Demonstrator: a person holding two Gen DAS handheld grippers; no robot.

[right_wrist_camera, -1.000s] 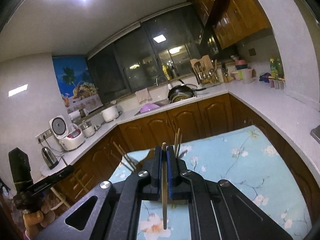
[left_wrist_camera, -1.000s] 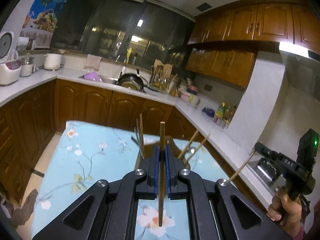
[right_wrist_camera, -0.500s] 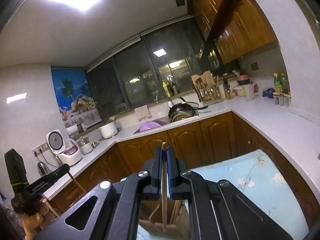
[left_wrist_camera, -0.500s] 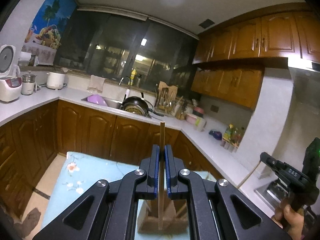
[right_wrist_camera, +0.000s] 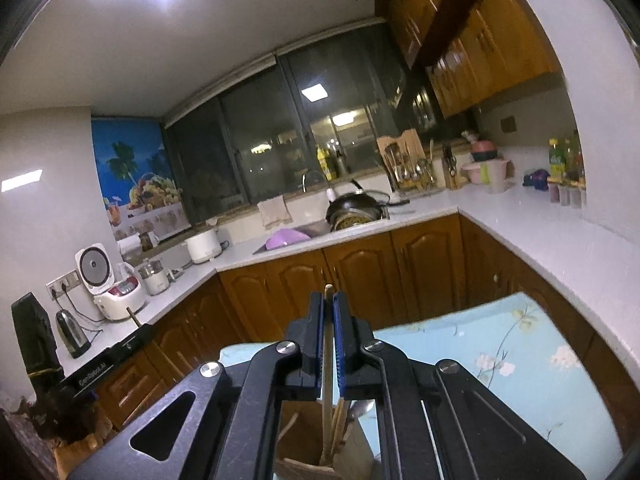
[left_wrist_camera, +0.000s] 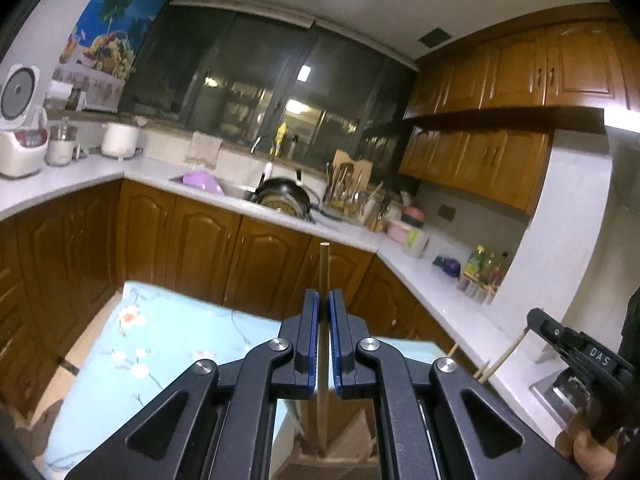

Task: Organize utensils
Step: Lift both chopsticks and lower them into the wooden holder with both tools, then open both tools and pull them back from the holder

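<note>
Room: kitchen at night; brown wood cabinets, white L-shaped counter (left_wrist_camera: 420, 280), dark window, ceiling light on.
Tabletop: light blue floral cloth (right_wrist_camera: 516, 364), set in front of the lower cabinets.
Holder: wooden box (right_wrist_camera: 304, 452) on the tabletop, directly below both tools, partly hidden by them.
Holder contents: several wooden sticks and a metal spoon bowl (right_wrist_camera: 362, 408) visible in the right wrist view; exact count cannot be told.
Left tool (left_wrist_camera: 324, 312): fingers together, clamped on a chopstick (left_wrist_camera: 323, 276); stick upright, top end well above the fingertips, lower end down inside the holder.
Right tool (right_wrist_camera: 328, 316): fingers together, clamped on a second chopstick (right_wrist_camera: 328, 364); stick upright, top just above the fingertips, lower end among the sticks in the holder.
Cross view: the right tool appears at the right edge of the left wrist view with a hand (left_wrist_camera: 588, 448) on its grip.
Edges: far tabletop edge lies near the cabinet doors; bare cloth to the left and right of the holder.
Counter items: rice cooker (right_wrist_camera: 110, 280), kettle (right_wrist_camera: 72, 332), black pan (right_wrist_camera: 356, 208) at the sink, utensil rack (right_wrist_camera: 404, 168), bottles (right_wrist_camera: 560, 160).
</note>
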